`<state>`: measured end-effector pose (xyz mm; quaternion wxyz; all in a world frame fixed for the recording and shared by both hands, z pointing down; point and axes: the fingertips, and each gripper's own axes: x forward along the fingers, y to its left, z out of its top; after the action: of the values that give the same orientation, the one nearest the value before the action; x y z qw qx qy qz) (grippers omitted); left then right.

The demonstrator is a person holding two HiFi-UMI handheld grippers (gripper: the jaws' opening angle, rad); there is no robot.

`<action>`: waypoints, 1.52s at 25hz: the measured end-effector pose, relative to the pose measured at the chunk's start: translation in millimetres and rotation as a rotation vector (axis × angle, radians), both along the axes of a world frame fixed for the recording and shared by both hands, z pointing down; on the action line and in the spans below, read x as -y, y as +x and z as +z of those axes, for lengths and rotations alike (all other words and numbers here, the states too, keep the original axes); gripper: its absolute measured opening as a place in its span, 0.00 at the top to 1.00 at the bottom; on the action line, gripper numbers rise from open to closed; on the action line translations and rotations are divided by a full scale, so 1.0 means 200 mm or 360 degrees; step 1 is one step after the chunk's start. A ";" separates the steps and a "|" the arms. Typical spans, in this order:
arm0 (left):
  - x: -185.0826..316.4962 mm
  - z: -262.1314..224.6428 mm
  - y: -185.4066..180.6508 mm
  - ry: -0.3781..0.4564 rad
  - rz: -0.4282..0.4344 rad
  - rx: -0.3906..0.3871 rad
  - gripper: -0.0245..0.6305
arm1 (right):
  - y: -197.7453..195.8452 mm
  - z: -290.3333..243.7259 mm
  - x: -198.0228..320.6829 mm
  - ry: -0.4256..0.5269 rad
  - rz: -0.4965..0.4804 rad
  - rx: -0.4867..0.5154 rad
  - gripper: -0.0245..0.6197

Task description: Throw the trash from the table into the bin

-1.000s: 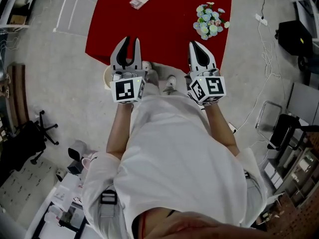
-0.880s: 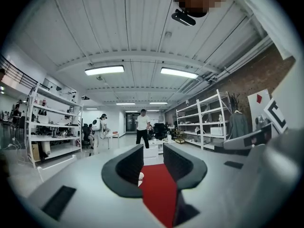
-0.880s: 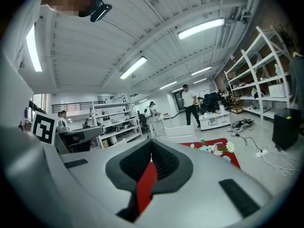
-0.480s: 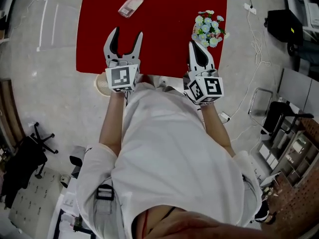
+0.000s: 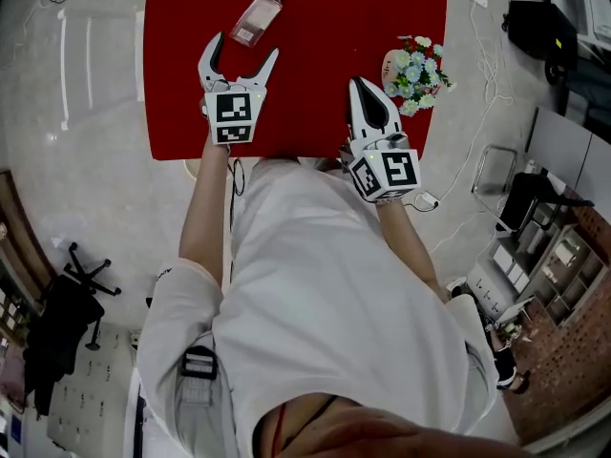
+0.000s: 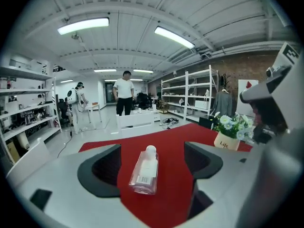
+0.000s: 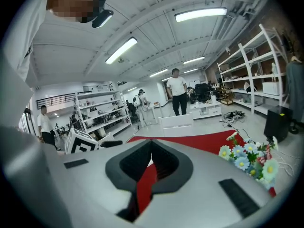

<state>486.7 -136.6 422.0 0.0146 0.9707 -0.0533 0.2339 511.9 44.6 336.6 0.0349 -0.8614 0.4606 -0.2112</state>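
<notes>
Left tongs (image 5: pixel 244 50) over the red bench (image 5: pixel 325 27), jaws just opened wide, gripping nothing, small bottle (image 5: pixel 258 17) lying just ahead toward the far left corner, right tongs (image 5: pixel 356 84) closed and empty, flowers (image 5: pixel 416 63) near the right edge.

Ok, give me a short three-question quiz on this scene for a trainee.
1. True or false: the bottle lies on its side on the table.
2. Of the left gripper and the right gripper, which is shut? A. left B. right C. both D. neither
3. Fill in: the flowers stand nearer the ___ gripper.

Key
1. True.
2. B. The right jaws are together. The left jaws stand wide apart, having just been opening, and the bottle lies ahead of them, untouched.
3. Right.
</notes>
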 end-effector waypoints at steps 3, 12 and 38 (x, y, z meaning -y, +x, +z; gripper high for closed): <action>0.06 0.16 0.08 -0.0005 0.0060 0.0157 0.36 | 0.05 0.04 0.02 -0.0047 0.0053 0.0025 0.95; 0.13 0.51 0.23 -0.0059 0.0168 0.0469 0.36 | 0.11 0.13 0.05 -0.0118 0.0157 0.0079 0.95; 0.00 0.44 0.07 0.0002 0.0023 0.0478 0.44 | -0.05 0.13 -0.16 -0.0058 0.0171 0.0096 0.95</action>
<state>501.5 -137.4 509.1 0.0043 0.9251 -0.0482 0.3766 502.2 77.0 361.6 0.0444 -0.8786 0.4085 -0.2433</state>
